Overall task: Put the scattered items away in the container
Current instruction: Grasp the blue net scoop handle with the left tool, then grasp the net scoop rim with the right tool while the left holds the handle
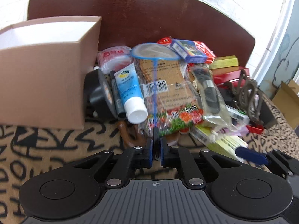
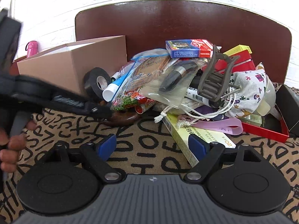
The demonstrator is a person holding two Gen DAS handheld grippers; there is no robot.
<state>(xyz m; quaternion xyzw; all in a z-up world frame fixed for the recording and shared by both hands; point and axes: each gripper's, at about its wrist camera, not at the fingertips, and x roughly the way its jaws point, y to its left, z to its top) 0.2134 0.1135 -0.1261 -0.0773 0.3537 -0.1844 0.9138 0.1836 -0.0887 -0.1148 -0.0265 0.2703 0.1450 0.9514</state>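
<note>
Right of the cardboard box (image 1: 43, 71), our left gripper (image 1: 156, 145) pinches the blue net's handle (image 1: 154, 100), its length running away over the pile, while our right gripper (image 2: 152, 145) gapes wide.

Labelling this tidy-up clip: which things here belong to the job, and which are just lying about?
Job: cardboard box, blue net in the left tool, white-capped tube, black tape roll, card packs, hair claw.
Lying about: pink flask, brown chair back, lettered cloth.
</note>
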